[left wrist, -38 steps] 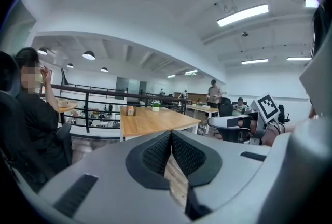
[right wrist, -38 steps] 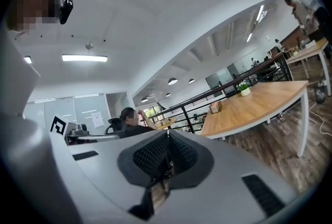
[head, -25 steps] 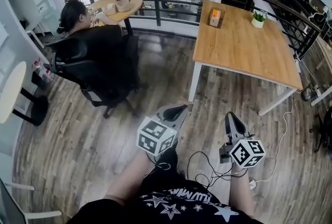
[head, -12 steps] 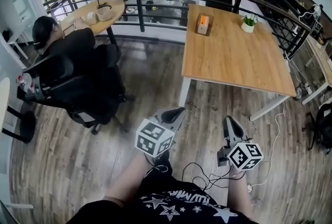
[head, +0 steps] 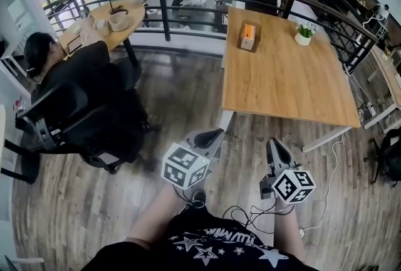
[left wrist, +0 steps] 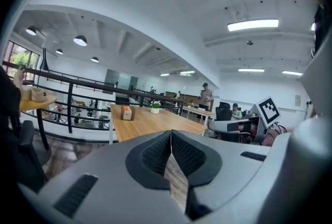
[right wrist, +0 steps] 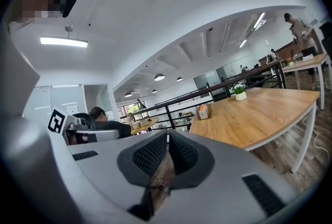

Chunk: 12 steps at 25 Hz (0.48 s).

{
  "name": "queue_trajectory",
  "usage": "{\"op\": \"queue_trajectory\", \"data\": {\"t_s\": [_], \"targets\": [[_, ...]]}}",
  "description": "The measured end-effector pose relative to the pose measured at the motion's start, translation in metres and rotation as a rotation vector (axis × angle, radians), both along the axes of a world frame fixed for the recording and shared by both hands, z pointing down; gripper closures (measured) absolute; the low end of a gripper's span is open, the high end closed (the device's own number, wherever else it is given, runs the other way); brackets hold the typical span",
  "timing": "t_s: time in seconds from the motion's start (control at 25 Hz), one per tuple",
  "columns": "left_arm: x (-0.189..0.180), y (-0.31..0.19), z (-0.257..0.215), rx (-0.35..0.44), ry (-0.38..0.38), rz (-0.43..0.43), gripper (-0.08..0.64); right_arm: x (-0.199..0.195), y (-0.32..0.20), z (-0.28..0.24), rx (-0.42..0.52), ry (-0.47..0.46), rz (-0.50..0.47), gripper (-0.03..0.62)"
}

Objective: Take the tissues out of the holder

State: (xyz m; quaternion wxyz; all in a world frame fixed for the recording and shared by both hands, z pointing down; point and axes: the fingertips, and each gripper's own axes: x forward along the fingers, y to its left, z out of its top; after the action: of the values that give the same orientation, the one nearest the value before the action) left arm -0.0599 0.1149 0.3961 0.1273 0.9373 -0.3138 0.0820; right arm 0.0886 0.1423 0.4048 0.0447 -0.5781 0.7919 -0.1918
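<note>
Writing: white lettering and stars are showing on the person's black shirt (head: 213,244), too warped to read. Each marker cube (head: 185,166) is showing only black-and-white square patterns, with no words on them.

Pose: the person is holding both grippers low in front of the torso, over the wooden floor, with bare forearms coming in from the bottom edge of the head view. The left gripper (head: 215,133) and right gripper (head: 274,142) are pointing forward toward the wooden table (head: 282,85). On both, the ribbed pads are meeting at the tips with nothing between them.

Task item: the tissue holder (head: 249,36) is standing upright near the table's far edge, beside a small potted plant (head: 303,34) and well apart from both grippers.
</note>
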Motion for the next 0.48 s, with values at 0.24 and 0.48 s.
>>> {"op": "queue_trajectory", "data": {"t_s": [0.24, 0.48], "targets": [[-0.012, -0.044, 0.001, -0.008, 0.015, 0.02, 0.545, -0.007, -0.04, -0.001, -0.009, -0.005, 0.037, 0.572], [-0.024, -0.082, -0.001, -0.008, 0.022, 0.04, 0.545, -0.017, -0.074, -0.001, -0.014, -0.006, 0.053, 0.572]]}}
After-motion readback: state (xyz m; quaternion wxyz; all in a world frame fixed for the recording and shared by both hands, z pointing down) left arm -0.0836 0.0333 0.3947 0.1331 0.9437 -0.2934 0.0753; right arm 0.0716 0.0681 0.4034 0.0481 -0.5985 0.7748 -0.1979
